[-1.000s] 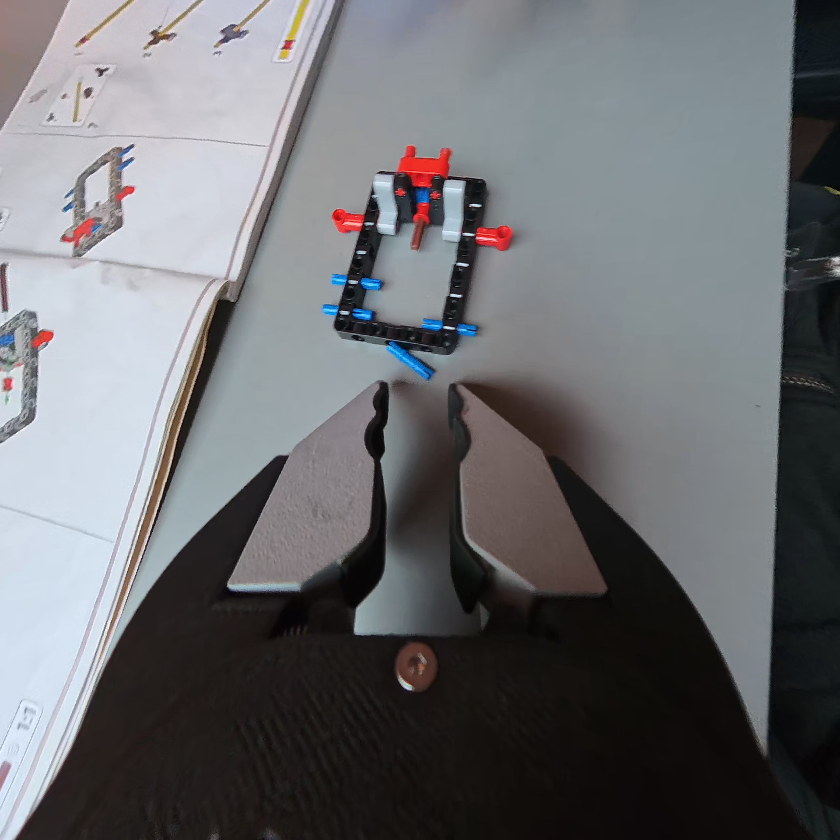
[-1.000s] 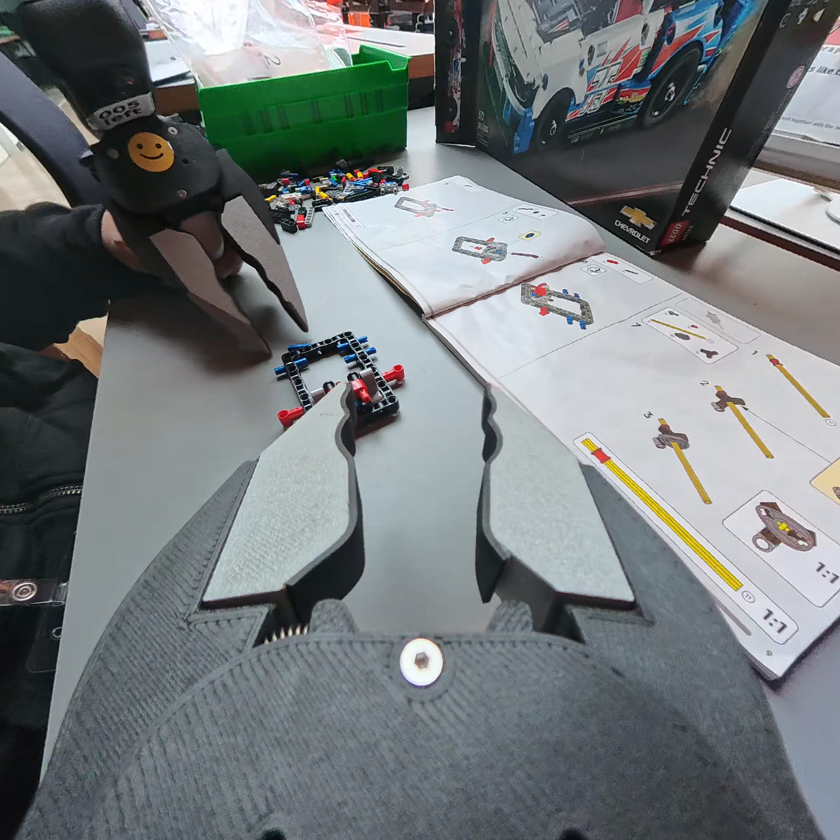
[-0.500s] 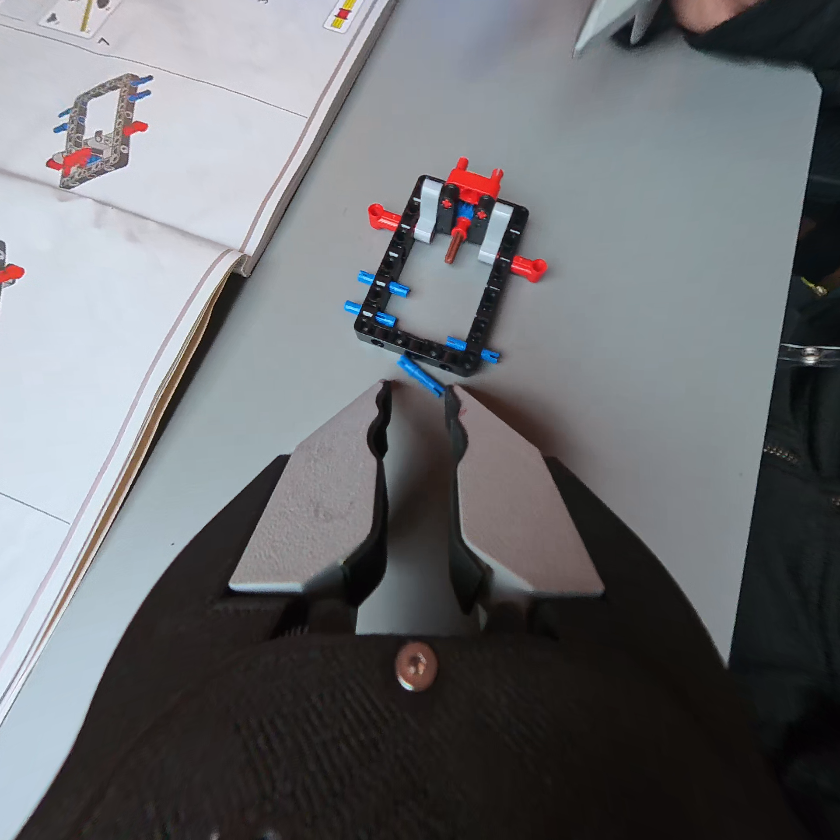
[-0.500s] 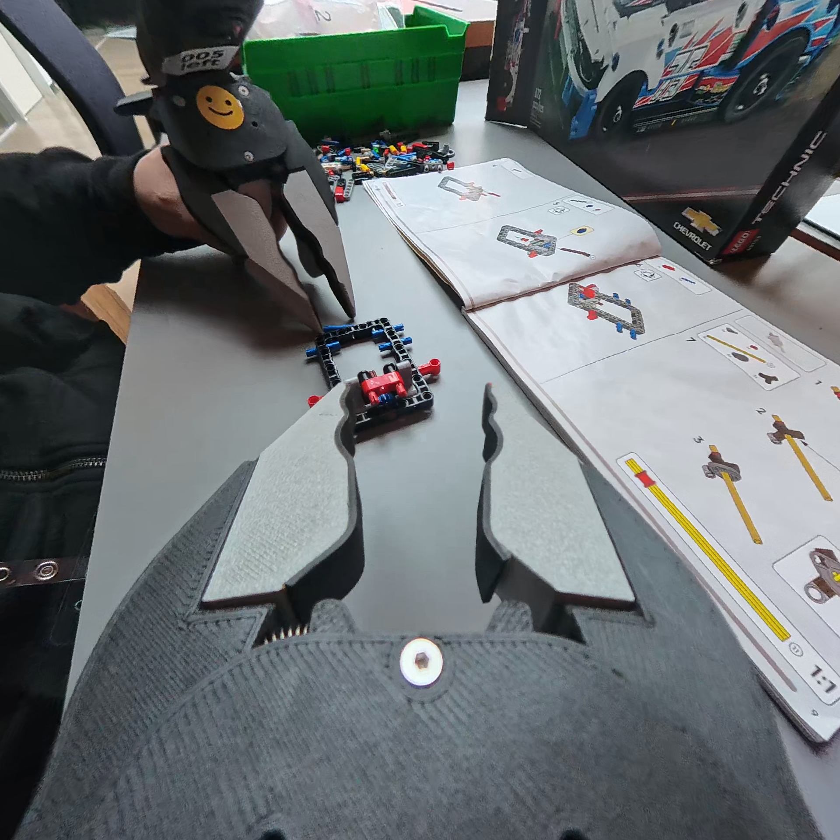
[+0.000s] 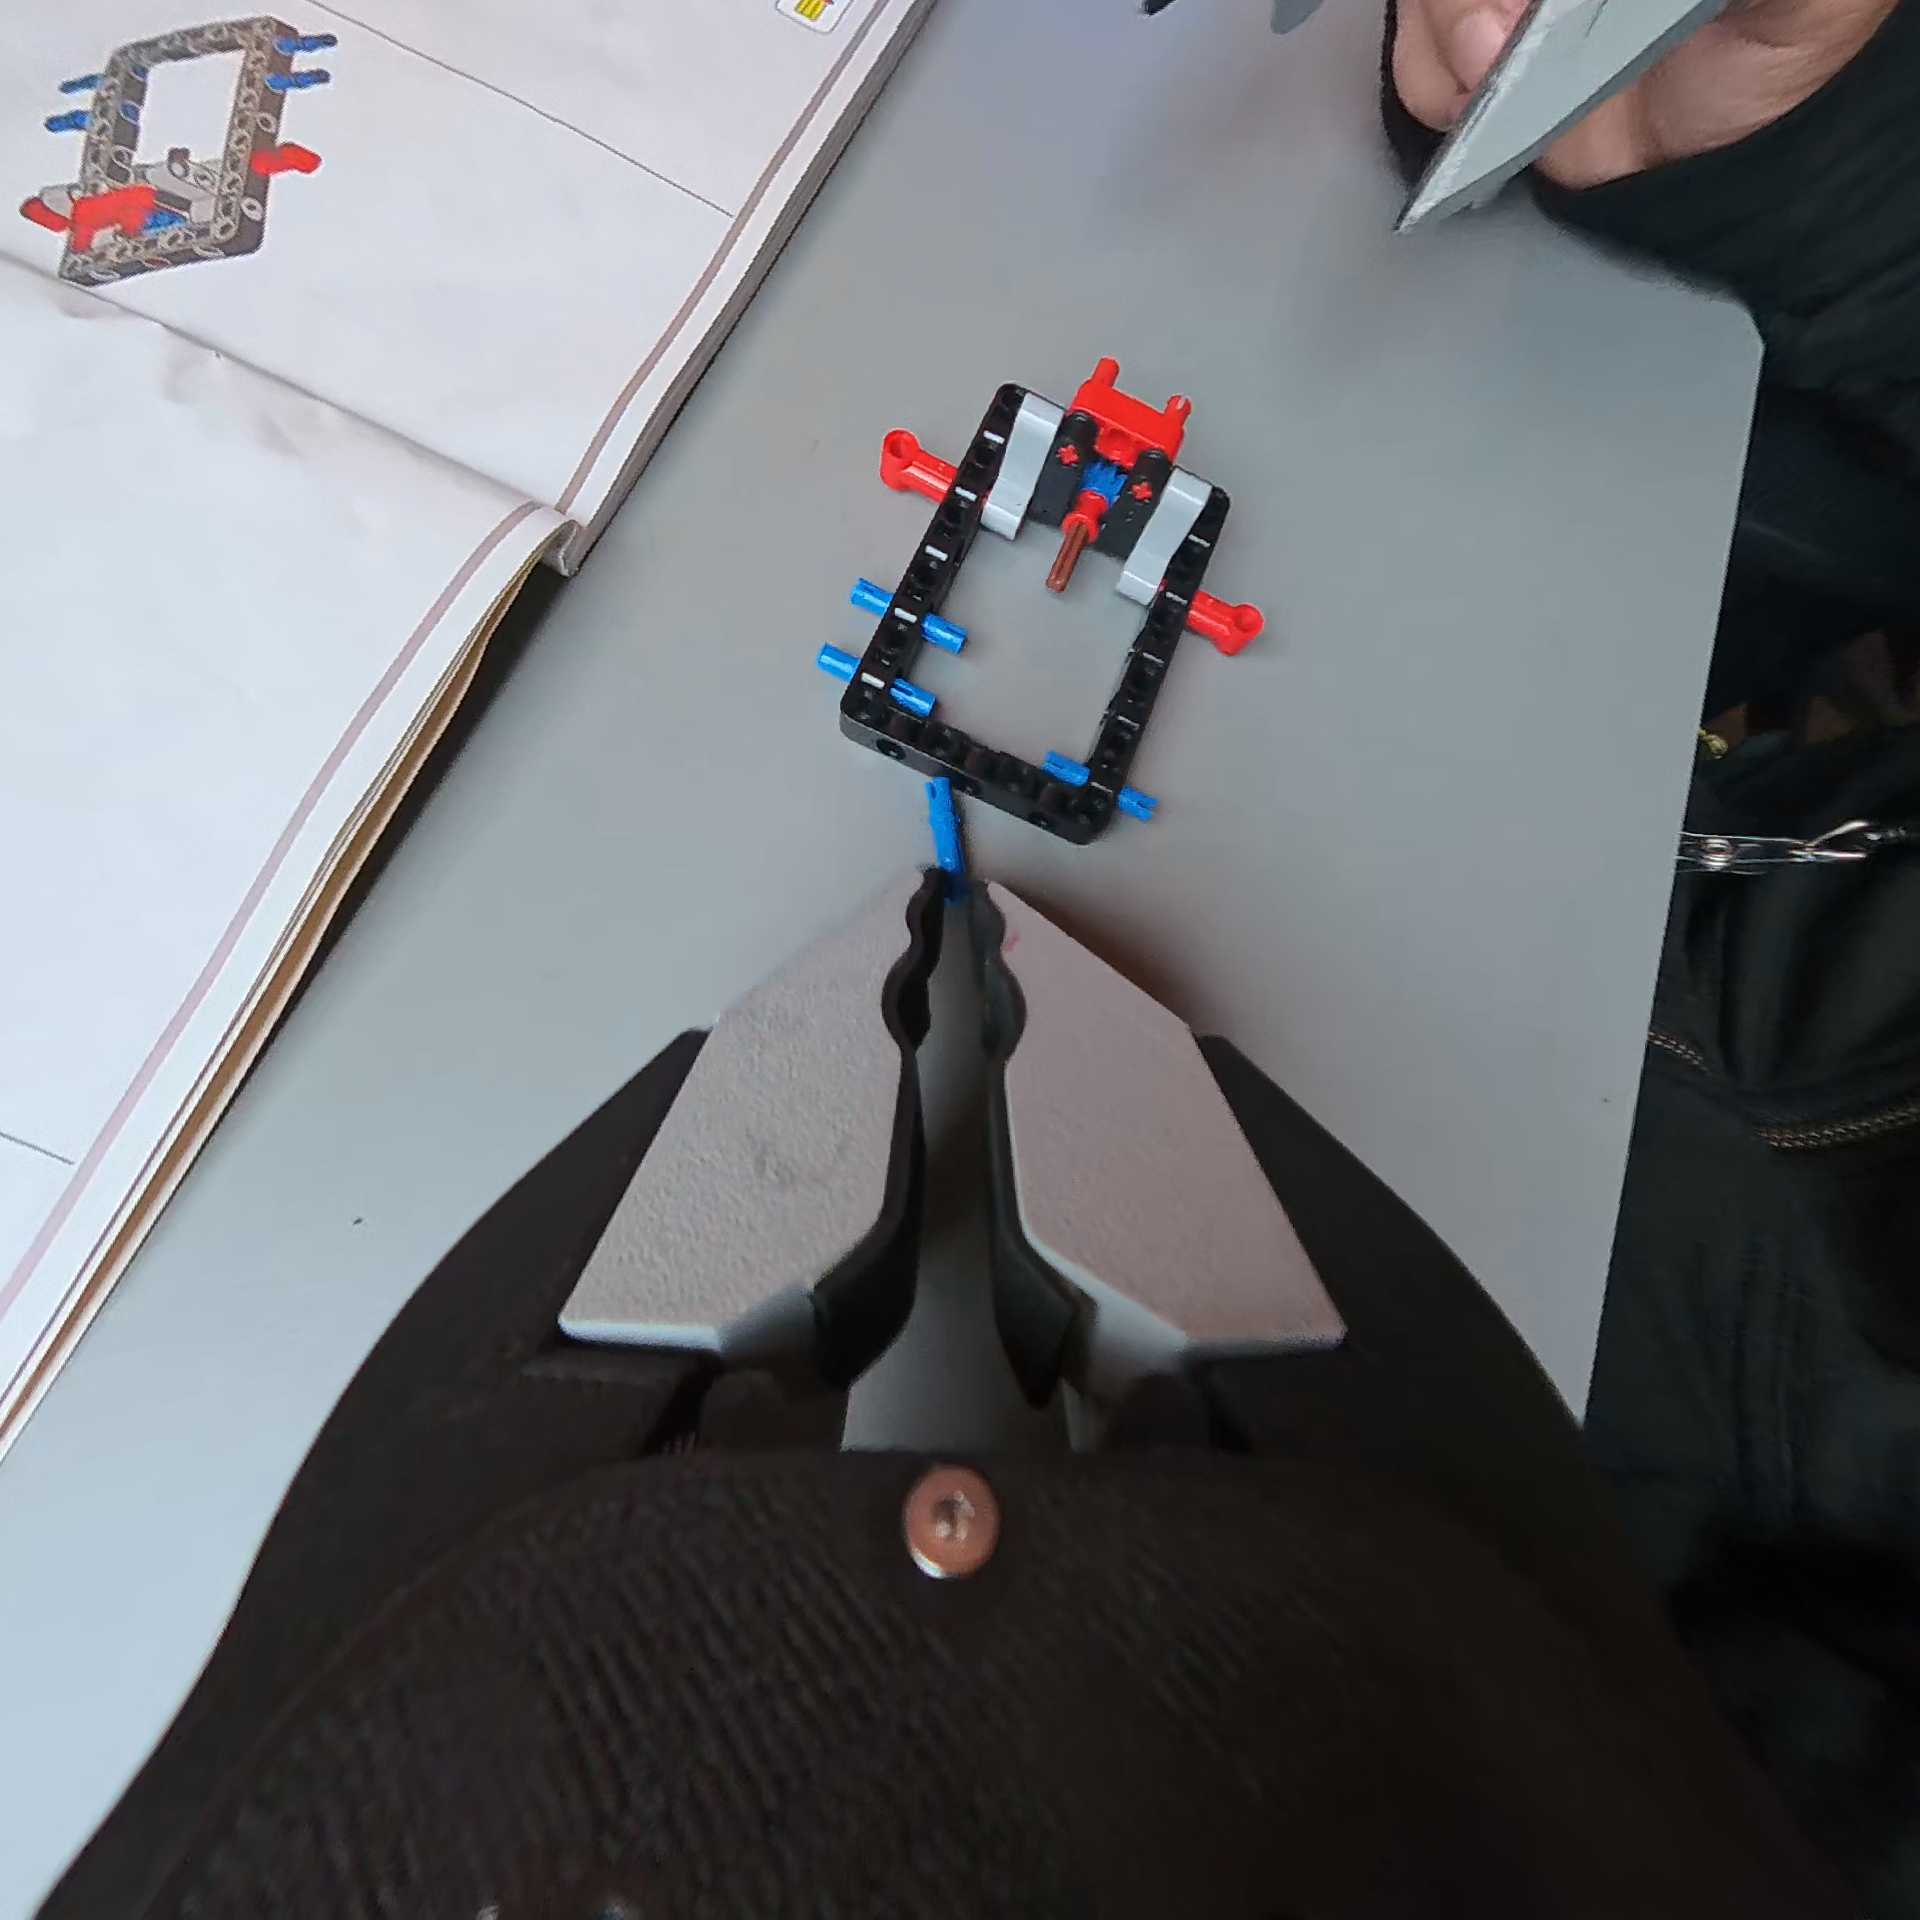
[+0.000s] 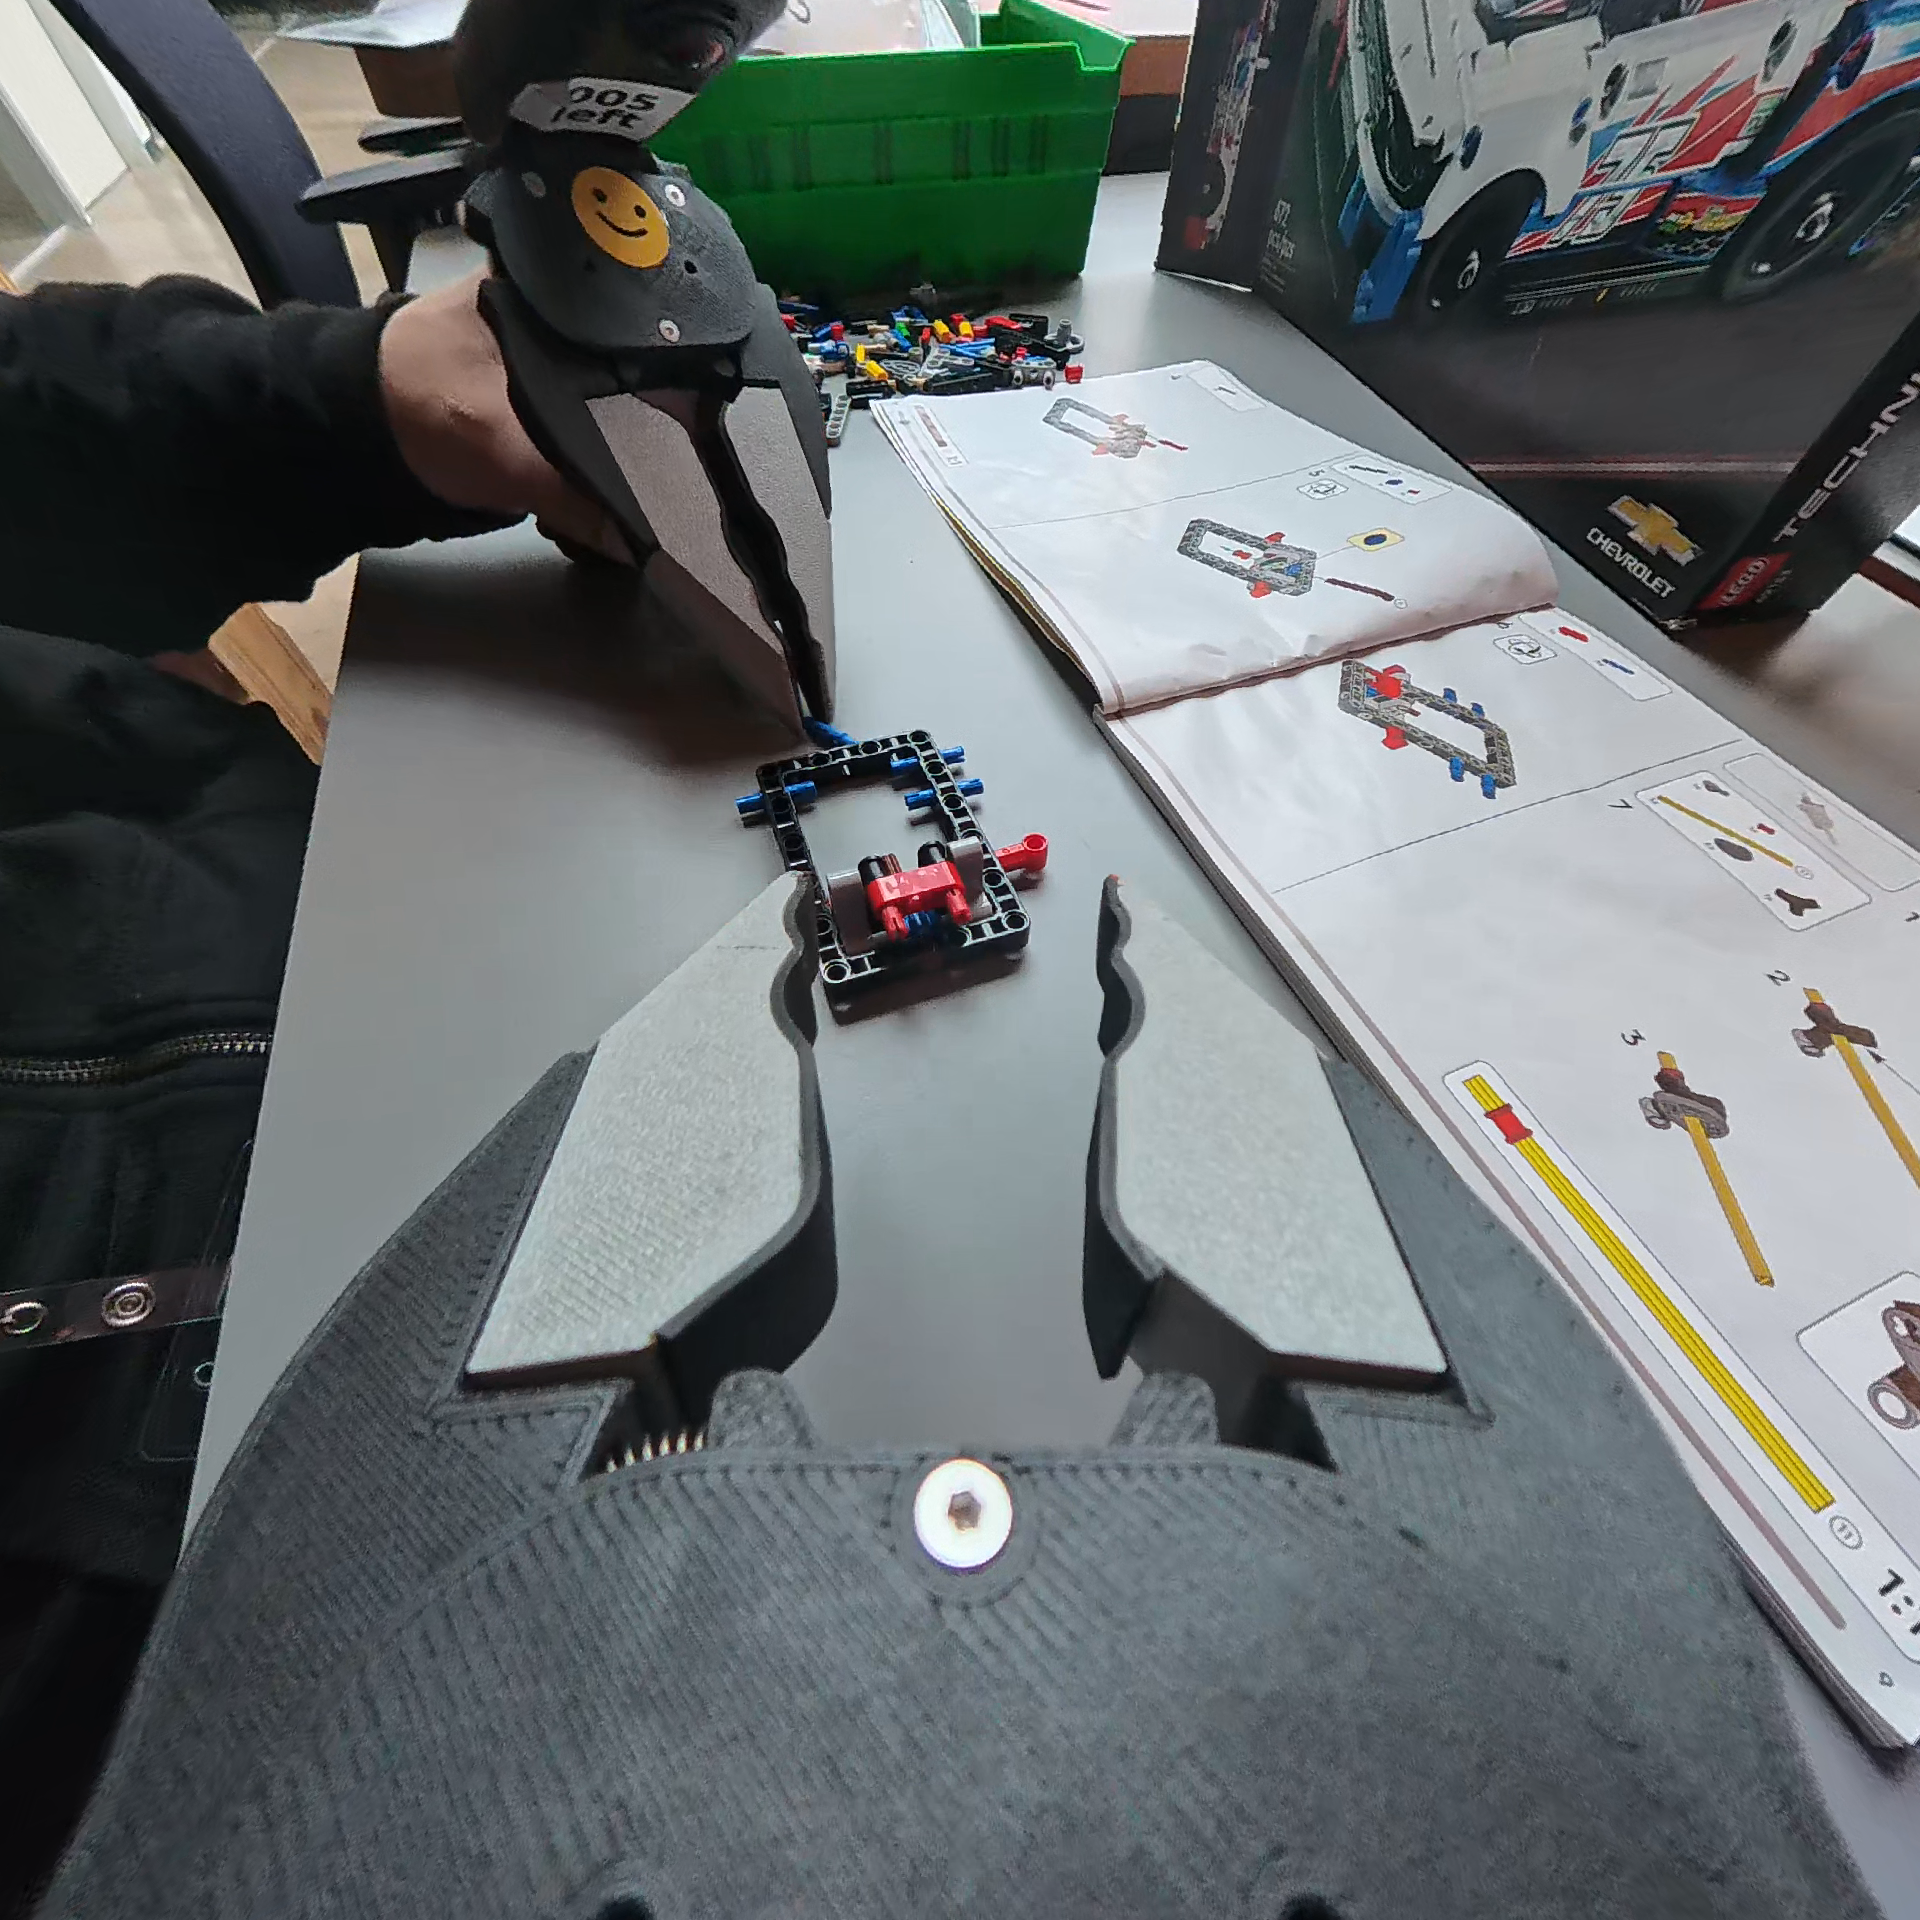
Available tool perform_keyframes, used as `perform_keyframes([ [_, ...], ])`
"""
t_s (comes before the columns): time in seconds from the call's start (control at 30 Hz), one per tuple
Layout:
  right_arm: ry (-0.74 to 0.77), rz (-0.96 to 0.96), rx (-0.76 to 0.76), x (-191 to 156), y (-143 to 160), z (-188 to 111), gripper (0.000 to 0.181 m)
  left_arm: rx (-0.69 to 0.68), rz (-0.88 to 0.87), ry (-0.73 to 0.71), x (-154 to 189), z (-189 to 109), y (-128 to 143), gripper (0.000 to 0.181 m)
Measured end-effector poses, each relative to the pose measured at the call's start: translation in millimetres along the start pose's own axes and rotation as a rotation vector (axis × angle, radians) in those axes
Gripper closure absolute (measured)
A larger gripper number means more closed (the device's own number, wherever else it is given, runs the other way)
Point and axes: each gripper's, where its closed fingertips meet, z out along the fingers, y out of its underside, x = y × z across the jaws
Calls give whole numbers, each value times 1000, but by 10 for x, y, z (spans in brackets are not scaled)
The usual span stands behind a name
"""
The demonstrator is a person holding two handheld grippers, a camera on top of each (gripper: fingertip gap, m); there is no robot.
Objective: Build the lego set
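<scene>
A black rectangular lego frame point(image 5: 902, 665) with blue pins, red connectors and grey blocks lies flat on the grey table point(image 5: 1455, 623); it also shows in the right wrist view point(image 6: 800, 821). My left gripper point(image 5: 954, 896) is shut on a loose blue pin point(image 5: 943, 821) at the frame's near edge. The pin's far end touches the frame. In the right wrist view the left gripper point(image 6: 816, 717) stands tip-down at the frame's far end. My right gripper point(image 6: 956, 904) is open and empty, its fingertips either side of the frame's red end.
An open instruction booklet point(image 6: 1455, 790) lies along one side of the table, also in the left wrist view point(image 5: 312, 468). A pile of loose lego parts point(image 6: 935, 348), a green bin point(image 6: 914, 156) and the set's box point(image 6: 1558, 260) stand at the far end. About 15 cm separates my left fingertips from my right.
My left gripper has moved forward and closed on the blue pin, turning it toward the frame. My right gripper has moved closer to the frame's red end, still open.
</scene>
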Motion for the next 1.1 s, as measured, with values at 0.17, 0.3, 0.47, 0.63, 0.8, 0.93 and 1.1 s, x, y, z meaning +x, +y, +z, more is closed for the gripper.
perform_keyframes([
  [0.17, -10, -20, -6, -38, 5, -3, 130, -2, -5, -1, -9, -57, 54, 179],
  [0.3, -25, -54, -39, -107, 47, 41, 131, 4, -16, 32, 70, -97, 90, 179],
  [0.47, -67, -226, -78, -441, 9, 211, 135, 149, -149, 332, 515, -212, -183, 179],
  [0.63, -117, -411, -87, -812, -71, 493, 150, 90, -186, 461, 736, -120, -149, 179],
  [0.8, -144, -526, -160, -938, 78, 618, 171, 89, -198, 541, 860, -96, -182, 179],
  [0.93, -122, -558, -170, -921, 108, 620, 177, 92, -205, 543, 854, -76, -190, 179],
  [1.1, -78, -520, -184, -798, 121, 600, 179, 113, -98, 393, 683, -120, -143, 165],
])
